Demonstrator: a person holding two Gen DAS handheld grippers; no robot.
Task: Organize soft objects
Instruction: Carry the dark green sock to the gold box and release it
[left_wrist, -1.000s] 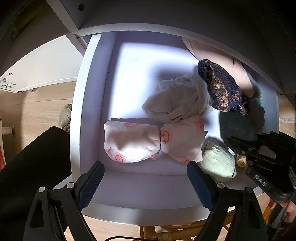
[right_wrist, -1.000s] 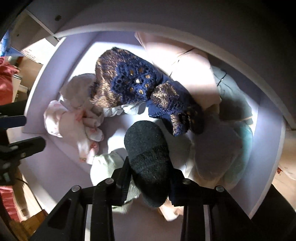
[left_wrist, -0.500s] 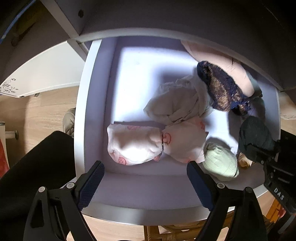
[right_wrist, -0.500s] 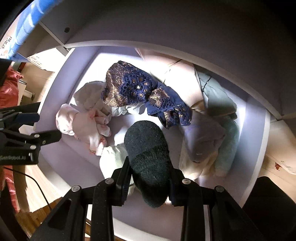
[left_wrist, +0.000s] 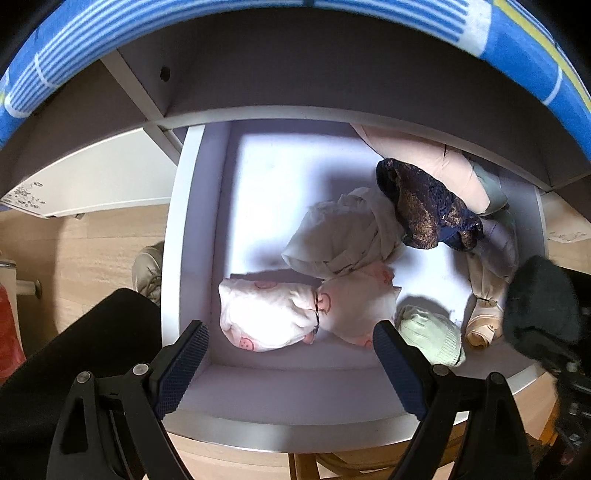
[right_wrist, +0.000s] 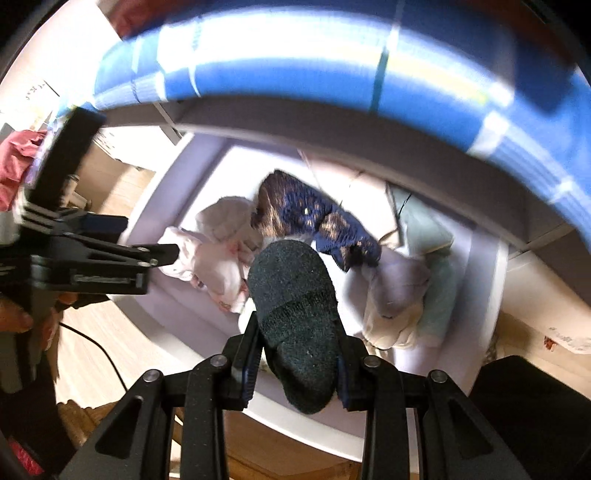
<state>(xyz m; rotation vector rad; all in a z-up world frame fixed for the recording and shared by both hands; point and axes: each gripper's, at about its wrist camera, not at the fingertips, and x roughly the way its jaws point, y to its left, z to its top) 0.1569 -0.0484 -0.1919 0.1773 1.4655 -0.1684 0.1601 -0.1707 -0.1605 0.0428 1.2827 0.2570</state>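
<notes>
Bare drawer floor (left_wrist: 266, 192) beside cloth heap (left_wrist: 343, 236)

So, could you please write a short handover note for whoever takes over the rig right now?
Right gripper: shut on the dark sock, held above the drawer's front edge.
Left gripper: open and empty, pointing down over the drawer's front, above the pink-print bundle.
In the drawer: the pink-print bundle, a cream garment, a navy lace piece, a pale green roll and more clothes on the right side.
Done: the sock is picked.
Left: place the sock, then sort the loose pieces.
</notes>
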